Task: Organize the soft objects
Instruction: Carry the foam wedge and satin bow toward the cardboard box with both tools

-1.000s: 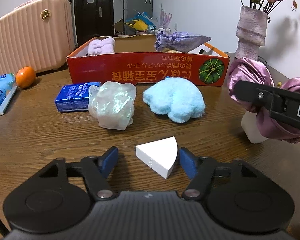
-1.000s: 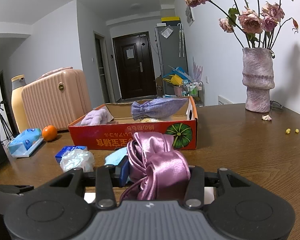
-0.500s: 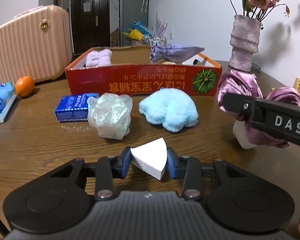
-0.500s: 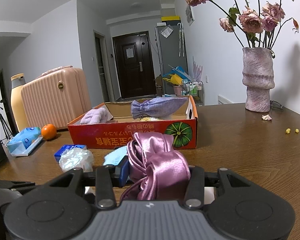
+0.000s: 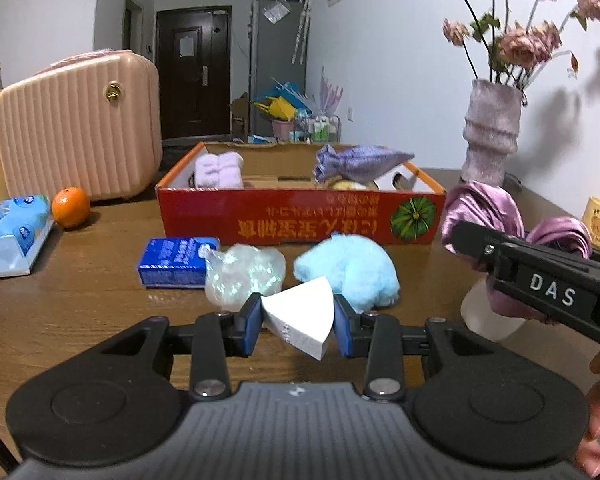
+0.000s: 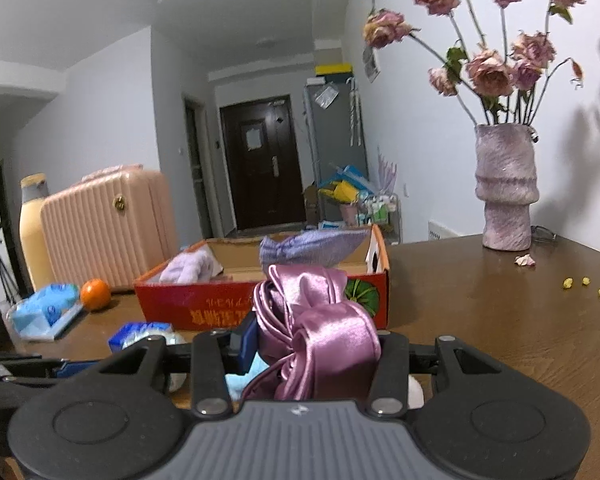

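Blue-padded fingers (image 5: 256, 322) of the left gripper (image 5: 298, 322) were closed on the white foam wedge (image 5: 300, 318) at lower centre of the left wrist view, while the right gripper (image 6: 318, 350) at lower centre of its own view was clamped on the bunched purple satin cloth (image 6: 320, 332). Behind both, at mid-frame, the red cardboard box (image 5: 300, 218) sat on the worktop (image 5: 80, 280) with a lilac towel and a purple pouch inside it. Its near wall looked like the biggest hazard: a low carry could knock the wedge or push the box. The satin seemed slippery and hung loose, so a tail might drag or slide free. Just beyond the wedge lay the light blue plush (image 5: 348, 270) and the crinkled clear bag (image 5: 244, 276), which a forward sweep could nudge. Held by two faces only, the wedge might pivot or pop out.
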Demonstrator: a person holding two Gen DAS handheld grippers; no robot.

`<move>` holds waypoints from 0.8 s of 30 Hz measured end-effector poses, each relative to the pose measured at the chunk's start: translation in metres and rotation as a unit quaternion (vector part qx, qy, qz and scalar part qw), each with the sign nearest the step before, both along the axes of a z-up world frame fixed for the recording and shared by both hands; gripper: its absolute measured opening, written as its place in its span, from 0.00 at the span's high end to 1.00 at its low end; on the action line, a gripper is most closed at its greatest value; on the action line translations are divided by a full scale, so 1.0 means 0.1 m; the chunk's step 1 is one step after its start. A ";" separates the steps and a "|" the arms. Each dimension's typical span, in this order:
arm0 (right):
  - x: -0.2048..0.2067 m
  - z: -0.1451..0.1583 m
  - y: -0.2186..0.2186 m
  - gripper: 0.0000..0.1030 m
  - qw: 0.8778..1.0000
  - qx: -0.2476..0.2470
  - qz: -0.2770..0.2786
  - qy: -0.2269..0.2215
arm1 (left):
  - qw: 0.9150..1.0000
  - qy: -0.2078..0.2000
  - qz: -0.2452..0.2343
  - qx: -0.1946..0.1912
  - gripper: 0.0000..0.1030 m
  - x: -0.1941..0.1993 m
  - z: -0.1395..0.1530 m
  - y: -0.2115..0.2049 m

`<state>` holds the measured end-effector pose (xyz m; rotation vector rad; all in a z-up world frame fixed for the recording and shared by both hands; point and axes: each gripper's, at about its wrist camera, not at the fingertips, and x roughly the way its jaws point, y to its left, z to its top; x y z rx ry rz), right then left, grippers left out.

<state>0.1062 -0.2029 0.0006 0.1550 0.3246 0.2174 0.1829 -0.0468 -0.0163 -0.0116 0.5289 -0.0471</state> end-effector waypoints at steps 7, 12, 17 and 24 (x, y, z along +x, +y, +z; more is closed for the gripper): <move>-0.07 0.09 0.08 0.59 0.999 0.016 -0.018 -0.028 | 0.999 -0.022 0.026 -0.014 0.64 -0.01 0.12 0.15; -0.10 0.13 0.18 0.59 0.999 0.015 -0.024 -0.042 | 0.998 -0.038 0.045 -0.025 0.64 -0.04 0.22 0.27; -0.11 0.14 0.27 0.59 0.999 0.015 -0.024 -0.046 | 0.997 -0.052 0.052 -0.032 0.64 -0.08 0.30 0.34; -0.08 0.15 0.39 0.59 0.998 0.013 -0.025 -0.055 | 0.996 -0.056 0.056 -0.034 0.64 -0.05 0.34 0.40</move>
